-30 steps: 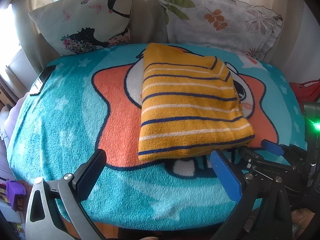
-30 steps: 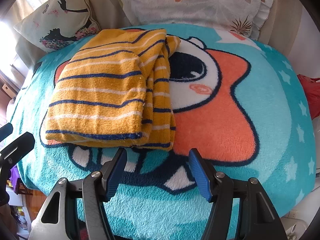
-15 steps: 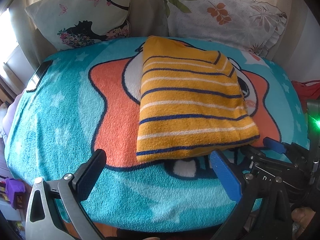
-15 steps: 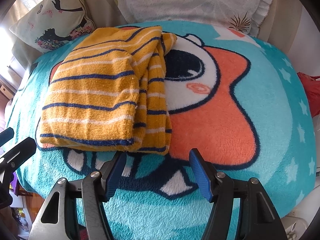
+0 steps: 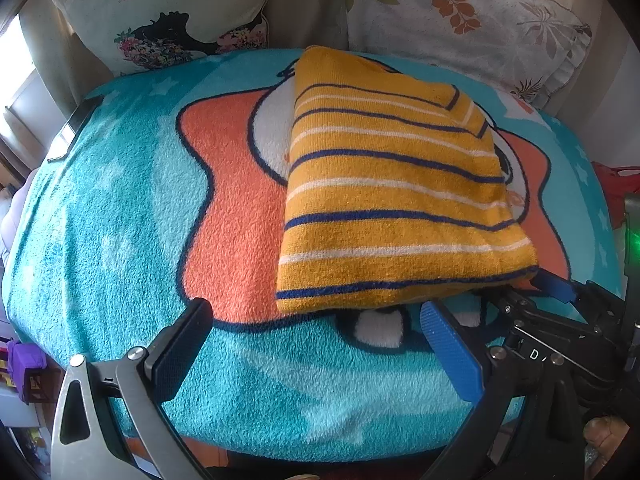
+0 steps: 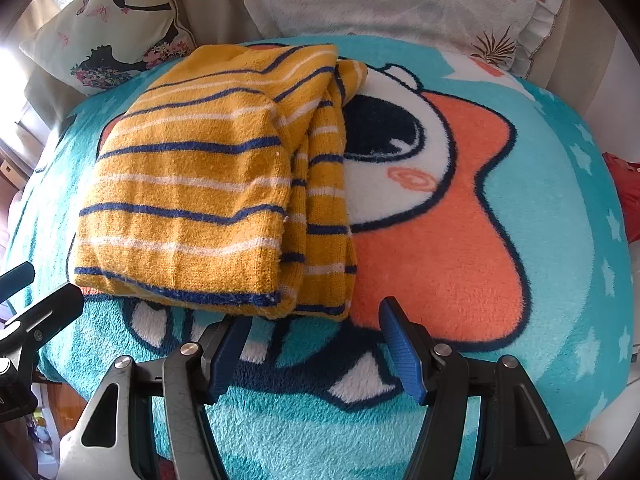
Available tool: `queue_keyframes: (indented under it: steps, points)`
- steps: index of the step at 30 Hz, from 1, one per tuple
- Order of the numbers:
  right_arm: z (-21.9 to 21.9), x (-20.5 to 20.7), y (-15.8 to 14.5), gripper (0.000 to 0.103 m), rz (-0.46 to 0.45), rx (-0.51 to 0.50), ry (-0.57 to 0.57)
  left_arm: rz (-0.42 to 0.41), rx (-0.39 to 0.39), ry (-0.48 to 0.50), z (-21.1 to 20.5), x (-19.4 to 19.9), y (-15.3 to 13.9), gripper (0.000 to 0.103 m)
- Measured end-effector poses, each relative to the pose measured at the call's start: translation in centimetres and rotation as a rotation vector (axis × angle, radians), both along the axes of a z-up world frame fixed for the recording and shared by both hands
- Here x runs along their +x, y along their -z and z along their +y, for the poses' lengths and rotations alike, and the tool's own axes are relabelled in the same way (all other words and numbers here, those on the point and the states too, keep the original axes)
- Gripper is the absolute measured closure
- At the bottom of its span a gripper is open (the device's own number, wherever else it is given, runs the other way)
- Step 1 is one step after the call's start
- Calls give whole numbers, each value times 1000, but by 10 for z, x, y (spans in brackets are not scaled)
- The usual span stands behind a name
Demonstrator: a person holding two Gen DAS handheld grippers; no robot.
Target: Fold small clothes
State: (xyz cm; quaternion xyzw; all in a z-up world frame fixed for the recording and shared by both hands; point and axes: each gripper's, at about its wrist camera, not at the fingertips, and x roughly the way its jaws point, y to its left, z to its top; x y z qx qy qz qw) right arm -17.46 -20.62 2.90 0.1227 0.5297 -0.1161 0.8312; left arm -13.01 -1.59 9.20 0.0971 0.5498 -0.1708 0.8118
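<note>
A folded yellow sweater (image 5: 392, 196) with blue and white stripes lies on a teal cartoon blanket (image 5: 120, 240). It also shows in the right wrist view (image 6: 200, 200), with a folded layer along its right side. My left gripper (image 5: 316, 348) is open and empty, just in front of the sweater's near hem. My right gripper (image 6: 316, 352) is open and empty, close to the sweater's near right corner. The right gripper also shows in the left wrist view (image 5: 552, 304) by that corner.
Two patterned pillows (image 5: 168, 12) (image 5: 472, 20) lean at the back of the blanket. A dark flat object (image 5: 74, 128) lies at the blanket's left edge. Red cloth (image 6: 628, 200) sits off the right side. The blanket's front edge drops off near the grippers.
Both grippers have moved forward, closer to the sweater's near edge. The sweater has not moved and both grippers stay open.
</note>
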Motion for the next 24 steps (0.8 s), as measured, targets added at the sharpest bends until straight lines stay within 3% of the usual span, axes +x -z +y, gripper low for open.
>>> queue_keyframes:
  steps: [24]
  points:
    - [8, -26, -4, 33, 0, -6, 21, 6, -6, 4, 8, -19, -3, 0]
